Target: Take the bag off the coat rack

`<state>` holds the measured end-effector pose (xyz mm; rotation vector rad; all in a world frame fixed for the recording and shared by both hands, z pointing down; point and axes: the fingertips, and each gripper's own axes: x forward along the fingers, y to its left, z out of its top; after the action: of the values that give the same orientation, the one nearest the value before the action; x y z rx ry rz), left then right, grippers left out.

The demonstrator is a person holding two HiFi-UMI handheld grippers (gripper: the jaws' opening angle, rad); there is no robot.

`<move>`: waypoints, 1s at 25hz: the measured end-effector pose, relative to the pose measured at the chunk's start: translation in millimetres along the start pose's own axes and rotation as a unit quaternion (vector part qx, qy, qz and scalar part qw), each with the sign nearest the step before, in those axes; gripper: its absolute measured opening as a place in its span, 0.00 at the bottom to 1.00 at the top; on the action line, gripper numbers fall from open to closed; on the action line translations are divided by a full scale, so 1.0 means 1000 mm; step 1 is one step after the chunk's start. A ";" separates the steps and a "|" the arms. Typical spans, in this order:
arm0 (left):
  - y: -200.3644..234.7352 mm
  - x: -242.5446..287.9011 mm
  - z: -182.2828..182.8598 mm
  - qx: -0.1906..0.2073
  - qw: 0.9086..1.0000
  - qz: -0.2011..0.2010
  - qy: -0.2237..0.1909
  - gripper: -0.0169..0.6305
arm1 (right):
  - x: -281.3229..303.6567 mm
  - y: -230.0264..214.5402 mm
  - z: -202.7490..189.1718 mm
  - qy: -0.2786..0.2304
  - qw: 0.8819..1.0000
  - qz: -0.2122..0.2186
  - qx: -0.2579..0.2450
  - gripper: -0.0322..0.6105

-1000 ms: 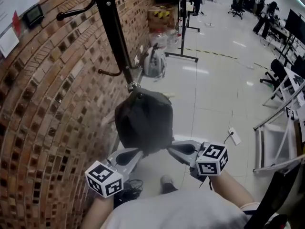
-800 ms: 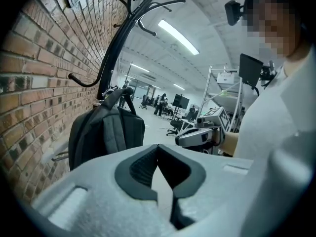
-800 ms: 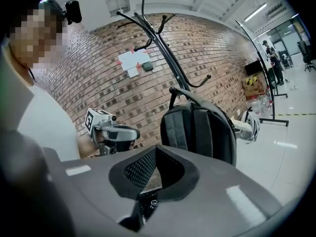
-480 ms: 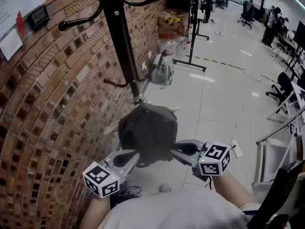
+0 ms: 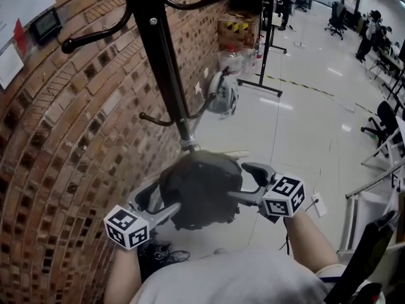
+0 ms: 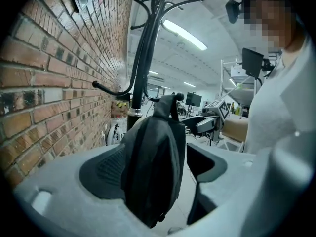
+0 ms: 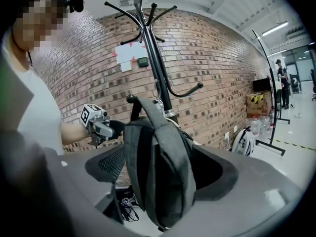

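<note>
A dark grey backpack (image 5: 199,189) hangs by its top loop from a low hook of the black coat rack (image 5: 158,56), close to the brick wall. My left gripper (image 5: 161,202) is at the bag's left side, and my right gripper (image 5: 238,180) is at its right side. Both sets of jaws are opening and stand wide, each with the bag's edge between them. In the left gripper view the backpack (image 6: 153,167) fills the gap, with space on its right. In the right gripper view the backpack (image 7: 160,172) sits between the pads, below the rack pole (image 7: 155,68).
The brick wall (image 5: 57,144) runs along the left. A pale grey bag (image 5: 223,94) lies on the floor behind the rack, near a cardboard box (image 5: 237,29) and a black stand (image 5: 269,43). Cables (image 5: 158,253) lie at the wall's foot. A white frame (image 5: 373,195) stands right.
Both grippers were shut and low under the bag; they have come up to its sides and their jaws now stand wide around it. The bag still hangs on its hook.
</note>
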<state>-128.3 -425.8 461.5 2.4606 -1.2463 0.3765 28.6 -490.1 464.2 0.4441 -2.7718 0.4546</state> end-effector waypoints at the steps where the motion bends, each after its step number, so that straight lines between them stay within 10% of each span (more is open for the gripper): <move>1: 0.006 0.004 -0.005 -0.003 1.000 0.000 0.006 0.65 | 0.005 -0.009 -0.003 0.003 1.000 -0.001 0.003 0.71; 12: 0.023 0.042 -0.039 -0.029 0.998 -0.033 0.033 0.74 | 0.051 -0.031 -0.042 0.048 0.998 0.028 0.011 0.84; 25: 0.023 0.042 -0.038 -0.087 0.996 -0.019 0.012 0.33 | 0.047 -0.031 -0.046 0.056 0.997 -0.017 0.042 0.33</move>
<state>-125.4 -452.9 516.2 2.3221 -1.1699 0.2751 7.7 -513.9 529.5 0.4697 -2.6405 0.5708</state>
